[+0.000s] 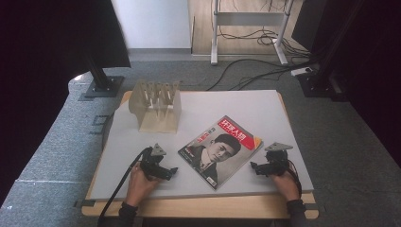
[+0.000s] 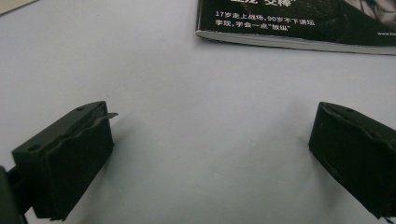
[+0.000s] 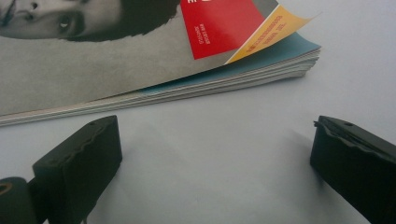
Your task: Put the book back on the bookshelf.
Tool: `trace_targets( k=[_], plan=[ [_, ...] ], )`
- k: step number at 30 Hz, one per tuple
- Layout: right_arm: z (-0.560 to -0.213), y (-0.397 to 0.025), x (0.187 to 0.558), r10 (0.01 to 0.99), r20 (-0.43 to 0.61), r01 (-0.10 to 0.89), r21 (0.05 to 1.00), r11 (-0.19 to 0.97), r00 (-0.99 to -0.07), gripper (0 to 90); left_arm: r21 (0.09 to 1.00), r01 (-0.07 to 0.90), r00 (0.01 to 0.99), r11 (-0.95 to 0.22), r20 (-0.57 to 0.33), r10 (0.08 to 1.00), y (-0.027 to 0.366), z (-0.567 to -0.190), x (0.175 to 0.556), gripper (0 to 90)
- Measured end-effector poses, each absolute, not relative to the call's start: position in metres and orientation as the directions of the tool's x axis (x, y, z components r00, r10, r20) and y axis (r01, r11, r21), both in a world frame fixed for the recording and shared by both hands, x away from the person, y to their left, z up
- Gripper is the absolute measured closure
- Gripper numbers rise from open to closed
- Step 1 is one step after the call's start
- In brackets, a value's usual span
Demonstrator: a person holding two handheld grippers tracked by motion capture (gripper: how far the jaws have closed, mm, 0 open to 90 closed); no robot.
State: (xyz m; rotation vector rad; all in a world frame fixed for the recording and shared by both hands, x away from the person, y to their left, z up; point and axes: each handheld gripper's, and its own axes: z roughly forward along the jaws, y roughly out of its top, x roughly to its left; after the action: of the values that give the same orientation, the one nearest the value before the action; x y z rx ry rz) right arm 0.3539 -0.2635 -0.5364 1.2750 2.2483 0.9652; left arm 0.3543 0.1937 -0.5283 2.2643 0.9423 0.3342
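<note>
Forearms enter at the bottom of the high view, each hand wrapped round a hand-held gripper resting low on the grey tabletop point(image 1: 265, 106). At lower left of the frame the left hand-held gripper point(image 1: 174, 170) points toward the magazine's near-left side; at lower right the right hand-held gripper point(image 1: 252, 166) faces its right edge. Both are released: in each gripper view the two black jaws stand wide apart with bare tabletop between them and nothing held.

Between them, at the centre of the frame, the magazine point(image 1: 220, 150) lies flat and closed, turned at an angle, cover up with a portrait and a red title block. That flanking stance looks deliberate, probably so either side can be reached without crossing arms.

In the right gripper view the magazine's corner point(image 3: 299, 49) shows its cover curling up slightly off the page stack, a likely place to get a jaw under. In the left gripper view the edge point(image 2: 289, 42) sits flat against the surface.

At upper left of the high view a pale slotted rack point(image 1: 157, 105) stands upright, well apart from the magazine, its slots open to the top
</note>
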Motion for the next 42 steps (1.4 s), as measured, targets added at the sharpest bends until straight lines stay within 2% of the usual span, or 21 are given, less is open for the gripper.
trace_targets(
  k=[11,21,31,42],
  plan=[
    [-0.536,-0.264,0.354,0.856,0.009,0.594,0.724,0.351,-0.517,1.8,0.653,0.531,0.730,-0.540,-0.030,0.683,0.188,-0.526,0.359,0.8],
    [-0.523,-0.263,0.355,0.844,0.007,0.579,0.731,0.361,-0.536,2.4,0.647,0.500,0.770,-0.576,-0.027,0.638,0.171,-0.502,0.381,0.0],
    [-0.517,-0.255,0.369,0.832,-0.022,0.565,0.724,0.396,-0.555,2.5,0.642,0.478,0.792,-0.599,-0.021,0.610,0.148,-0.496,0.402,0.7],
    [-0.508,-0.243,0.401,0.811,-0.025,0.555,0.717,0.422,-0.584,0.0,0.626,0.463,0.813,-0.627,-0.020,0.581,0.122,-0.494,0.425,0.0]
  ],
)
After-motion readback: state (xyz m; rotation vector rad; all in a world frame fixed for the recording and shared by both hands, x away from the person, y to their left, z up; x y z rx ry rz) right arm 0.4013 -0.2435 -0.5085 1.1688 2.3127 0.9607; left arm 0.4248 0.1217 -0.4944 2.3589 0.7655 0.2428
